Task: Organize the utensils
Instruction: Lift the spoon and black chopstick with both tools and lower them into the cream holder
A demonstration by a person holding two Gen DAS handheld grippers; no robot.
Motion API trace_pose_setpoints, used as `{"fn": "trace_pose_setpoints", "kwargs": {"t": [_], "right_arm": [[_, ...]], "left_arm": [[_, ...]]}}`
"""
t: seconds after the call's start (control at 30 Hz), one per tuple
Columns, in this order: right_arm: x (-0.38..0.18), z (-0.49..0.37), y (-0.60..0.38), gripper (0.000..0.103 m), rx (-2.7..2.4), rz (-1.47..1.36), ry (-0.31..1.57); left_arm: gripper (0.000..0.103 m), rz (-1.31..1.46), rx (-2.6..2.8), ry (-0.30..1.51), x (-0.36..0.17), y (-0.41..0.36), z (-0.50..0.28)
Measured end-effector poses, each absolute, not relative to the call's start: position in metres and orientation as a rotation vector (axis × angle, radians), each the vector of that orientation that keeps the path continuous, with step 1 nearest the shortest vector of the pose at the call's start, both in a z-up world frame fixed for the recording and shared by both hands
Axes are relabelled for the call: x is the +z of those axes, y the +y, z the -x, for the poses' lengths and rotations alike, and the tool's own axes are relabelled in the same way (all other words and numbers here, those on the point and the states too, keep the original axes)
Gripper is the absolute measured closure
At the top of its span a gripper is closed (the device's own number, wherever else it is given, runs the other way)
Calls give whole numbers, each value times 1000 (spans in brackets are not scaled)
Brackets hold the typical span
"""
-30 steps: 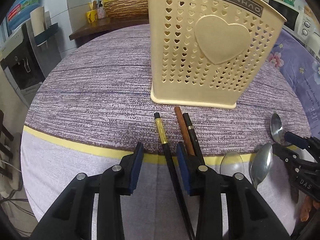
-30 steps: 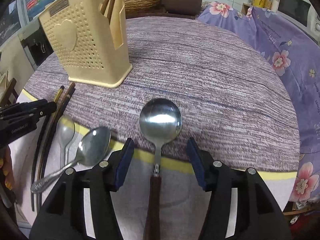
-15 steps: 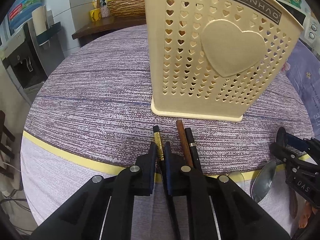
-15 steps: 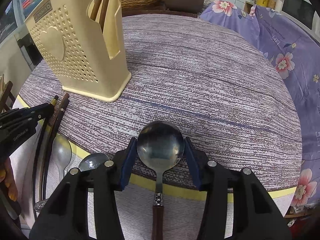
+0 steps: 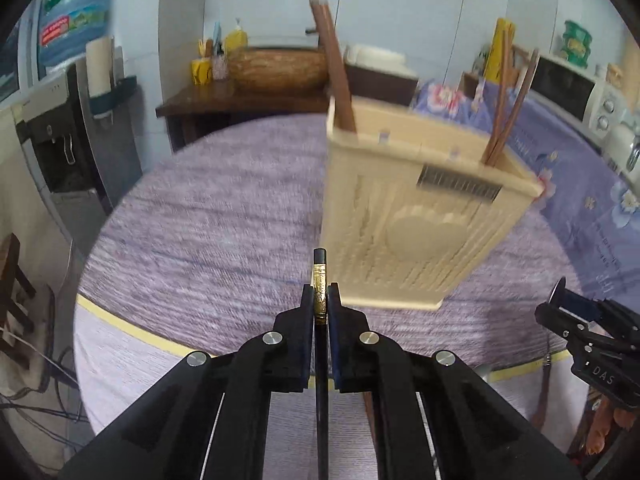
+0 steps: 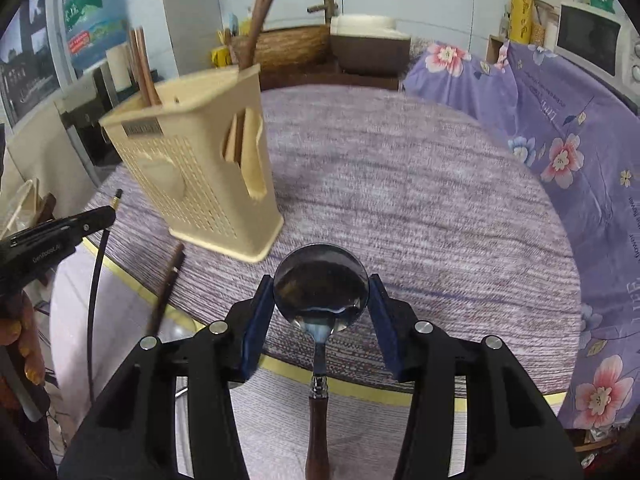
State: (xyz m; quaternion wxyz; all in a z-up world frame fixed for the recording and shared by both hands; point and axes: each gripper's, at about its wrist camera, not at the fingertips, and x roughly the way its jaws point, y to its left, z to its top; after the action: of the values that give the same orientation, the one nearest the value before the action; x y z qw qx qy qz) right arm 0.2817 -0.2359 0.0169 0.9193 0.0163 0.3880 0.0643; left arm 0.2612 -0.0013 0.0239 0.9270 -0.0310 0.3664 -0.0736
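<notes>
My left gripper (image 5: 320,300) is shut on a black chopstick with a gold band (image 5: 319,280) and holds it above the table; it also shows in the right wrist view (image 6: 96,276). My right gripper (image 6: 321,296) is shut on the bowl of a wooden-handled spoon (image 6: 321,292), lifted off the table. The cream perforated utensil holder (image 5: 412,216) stands ahead on the round table and holds several brown chopsticks (image 5: 334,76). It also shows in the right wrist view (image 6: 196,184).
Brown chopsticks (image 6: 166,288) lie on the striped purple tablecloth (image 6: 420,200) near its yellow-edged front. A purple floral cloth (image 6: 560,128) covers furniture on the right. A side table with a basket (image 5: 276,66) stands behind.
Both grippers have risen off the table with their loads. The left closed on the black chopstick a second ago; the right closed on the spoon bowl and lifted it.
</notes>
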Motion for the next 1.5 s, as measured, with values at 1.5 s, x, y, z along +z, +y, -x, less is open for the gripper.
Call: {"fn": "trace_pose_setpoints", "kwargs": {"t": [1.5], "right_arm": [[236,-295,-198,55,277,-71,408]], "left_arm": [[95,96,-211,280,251,6,-242]]}}
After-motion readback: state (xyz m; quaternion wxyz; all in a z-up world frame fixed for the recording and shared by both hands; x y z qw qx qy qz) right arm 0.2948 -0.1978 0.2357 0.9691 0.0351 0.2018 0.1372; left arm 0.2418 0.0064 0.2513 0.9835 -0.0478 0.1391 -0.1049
